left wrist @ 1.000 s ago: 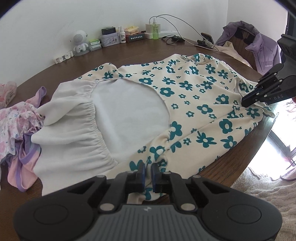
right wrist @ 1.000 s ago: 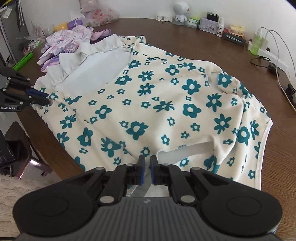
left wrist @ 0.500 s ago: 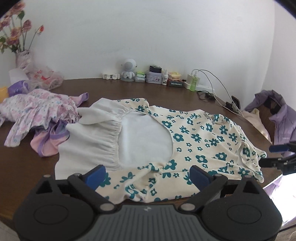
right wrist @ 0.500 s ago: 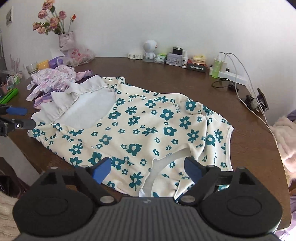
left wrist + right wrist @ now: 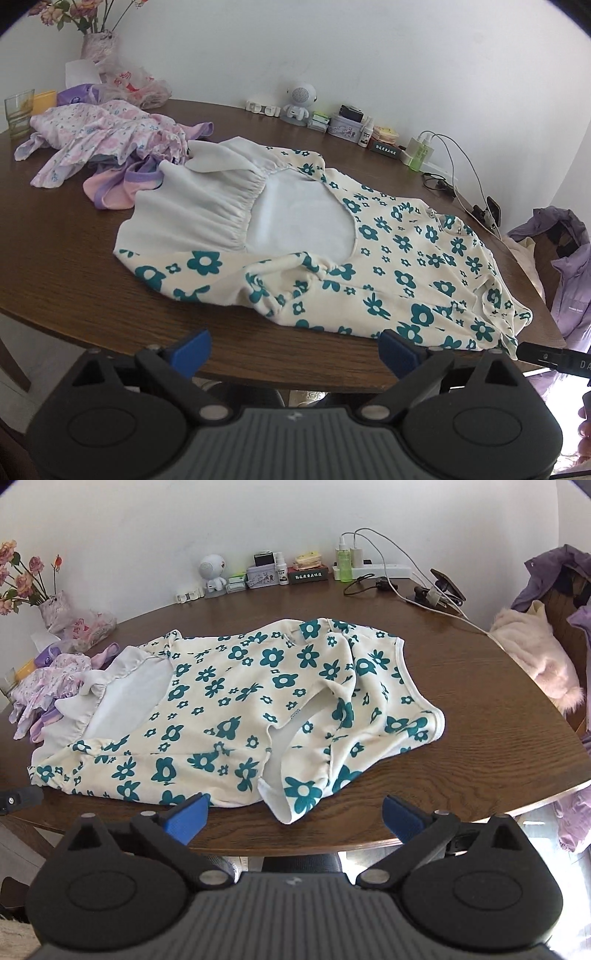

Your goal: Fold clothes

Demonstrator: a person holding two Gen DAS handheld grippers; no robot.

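Your left gripper point(image 5: 295, 347) and right gripper point(image 5: 295, 814) both hold nothing, fingers spread wide (blue pads). The flowered garment point(image 5: 236, 709) lies rumpled on the wooden table point(image 5: 480, 686), near its front edge.

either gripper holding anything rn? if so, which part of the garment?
Nothing held. Left gripper and right gripper both have jaws wide open, short of the floral garment, which lies loose on the table.

Round dark wooden table point(image 5: 74, 258), grain visible. On it: cream garment with teal flowers point(image 5: 258, 709) spread at the near edge; crumpled pink-and-lilac floral clothes point(image 5: 107, 144) touching its white ruffled end. Along the far edge: vase of roses point(image 5: 98, 46), drinking glass point(image 5: 17, 112), white robot figurine point(image 5: 213, 571), small boxes and bottles, power strip with cables point(image 5: 380, 569).
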